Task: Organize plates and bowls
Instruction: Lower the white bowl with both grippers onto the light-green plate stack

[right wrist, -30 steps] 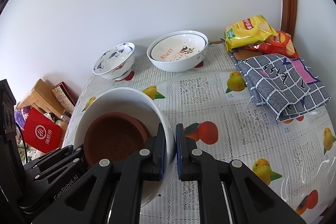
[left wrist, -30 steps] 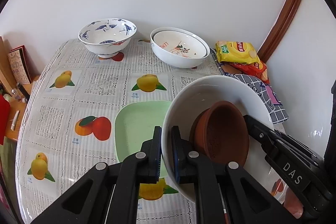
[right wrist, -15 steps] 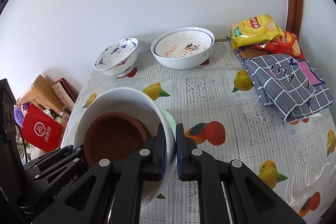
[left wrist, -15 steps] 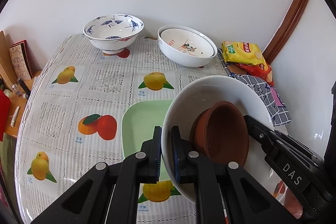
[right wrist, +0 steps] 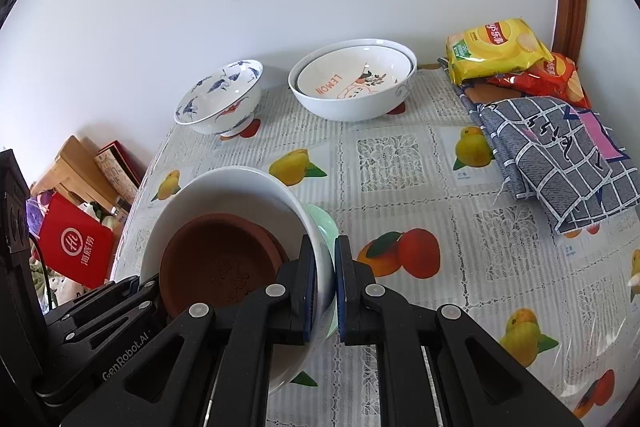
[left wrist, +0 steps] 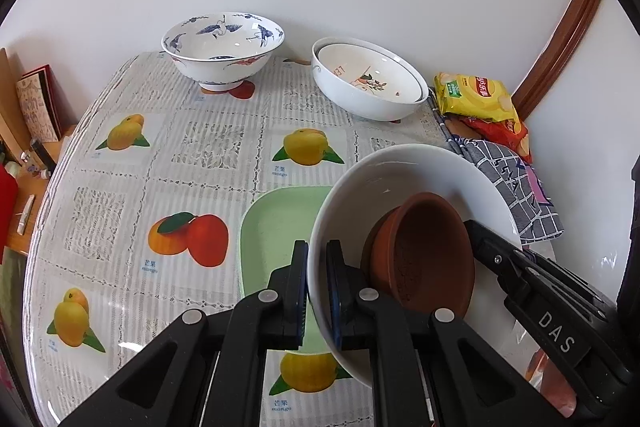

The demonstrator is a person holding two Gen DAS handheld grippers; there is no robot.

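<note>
Two tools: both were clamped on one white bowl (left wrist: 404, 171), on opposite sides of its rim.
Left tool (left wrist: 317, 291): nearly closed, the left side of the rim pinched between its fingers (left wrist: 298, 279), one outside the wall and one inside.
Right tool (right wrist: 324, 287): nearly closed on the right side of the same rim, with one finger inside the bowl and one outside.
White bowl: tilted and held over the desk (left wrist: 120, 187), above a green plate (left wrist: 276, 227); whether it touched the plate could not be told.
Brown dish (left wrist: 424, 255): lay inside the white bowl, leaning against its inner wall; in the right wrist view (right wrist: 216, 263) it sat just beside the inner finger.
Green plate: lay flat on the desk, its right part hidden under the white bowl; only an edge (right wrist: 326, 223) showed in the right wrist view.
Blue-patterned bowl (left wrist: 223, 49): stood upright at the far edge of the desk, by the wall.
Nested bowls (left wrist: 368, 83): a smaller bowl sat inside a larger white one, to the right of the blue-patterned bowl and apart from it.
Snack bags (right wrist: 496, 47): yellow on red, in the far right corner.
Checked cloth (right wrist: 560, 155): folded, just in front of the snack bags.
</note>
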